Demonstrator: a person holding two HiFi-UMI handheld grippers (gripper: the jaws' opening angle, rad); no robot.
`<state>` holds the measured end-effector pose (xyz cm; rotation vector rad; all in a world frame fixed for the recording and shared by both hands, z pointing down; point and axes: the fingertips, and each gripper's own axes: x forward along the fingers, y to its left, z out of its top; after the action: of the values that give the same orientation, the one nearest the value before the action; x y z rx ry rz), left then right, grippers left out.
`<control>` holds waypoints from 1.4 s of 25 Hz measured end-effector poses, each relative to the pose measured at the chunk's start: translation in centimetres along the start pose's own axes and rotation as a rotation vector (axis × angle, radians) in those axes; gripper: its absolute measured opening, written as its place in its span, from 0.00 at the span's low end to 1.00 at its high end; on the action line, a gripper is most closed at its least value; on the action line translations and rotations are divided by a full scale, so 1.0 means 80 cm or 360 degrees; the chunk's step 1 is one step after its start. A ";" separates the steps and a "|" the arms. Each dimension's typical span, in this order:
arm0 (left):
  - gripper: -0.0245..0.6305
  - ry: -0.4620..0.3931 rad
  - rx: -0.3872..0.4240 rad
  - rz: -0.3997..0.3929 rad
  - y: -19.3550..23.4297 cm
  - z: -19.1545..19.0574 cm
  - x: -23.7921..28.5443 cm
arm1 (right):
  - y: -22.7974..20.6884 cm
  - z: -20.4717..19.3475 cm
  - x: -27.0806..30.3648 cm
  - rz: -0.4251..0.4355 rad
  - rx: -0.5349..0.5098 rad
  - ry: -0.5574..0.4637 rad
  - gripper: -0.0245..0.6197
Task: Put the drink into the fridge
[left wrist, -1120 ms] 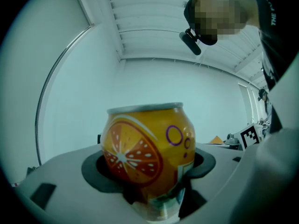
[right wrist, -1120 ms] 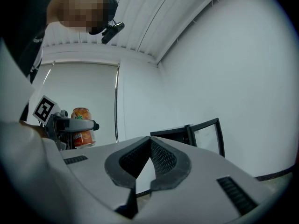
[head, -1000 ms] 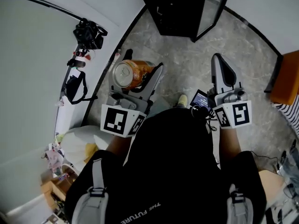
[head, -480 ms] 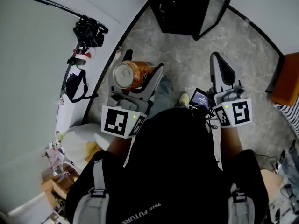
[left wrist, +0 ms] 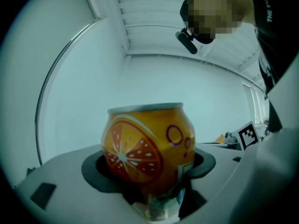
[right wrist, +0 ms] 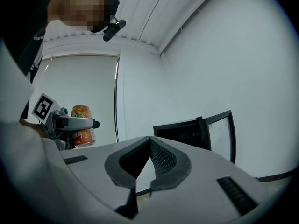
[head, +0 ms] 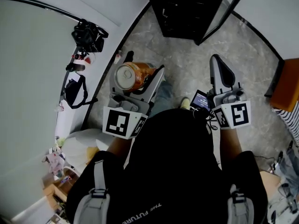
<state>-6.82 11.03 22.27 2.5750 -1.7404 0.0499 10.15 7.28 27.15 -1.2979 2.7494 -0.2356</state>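
My left fingers (head: 155,80) clamped on orange-slice can (left wrist: 147,148), right fingers (head: 220,71) closed, fridge (head: 187,8) at 12 o'clock, shirt (head: 177,162) reads THE FUTURE

— Any lettering to read?
— Only "THE FUTURE", white on the black shirt (head: 147,212), upside down from the head view.
— Anything on the can (left wrist: 148,148)?
— Just an orange-slice picture and purple rings; no legible words. Print on the small screen (head: 201,100) too tiny to read.
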 end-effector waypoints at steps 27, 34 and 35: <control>0.58 -0.0042 -0.0149 -0.0250 0.175 -0.001 0.136 | -0.012 0.016 0.207 -0.0188 -0.0121 0.0070 0.06; 0.58 -0.0063 -0.0143 -0.0308 0.204 -0.003 0.145 | 0.002 0.016 0.245 -0.0198 -0.0137 0.0027 0.06; 0.58 -0.0066 -0.0139 -0.0311 0.208 -0.003 0.146 | 0.003 0.014 0.248 -0.0203 -0.0142 0.0038 0.06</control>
<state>-17.94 -5.97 23.22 2.6847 -1.4583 -0.0838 -2.45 -7.98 25.67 -1.5046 2.7289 -0.1395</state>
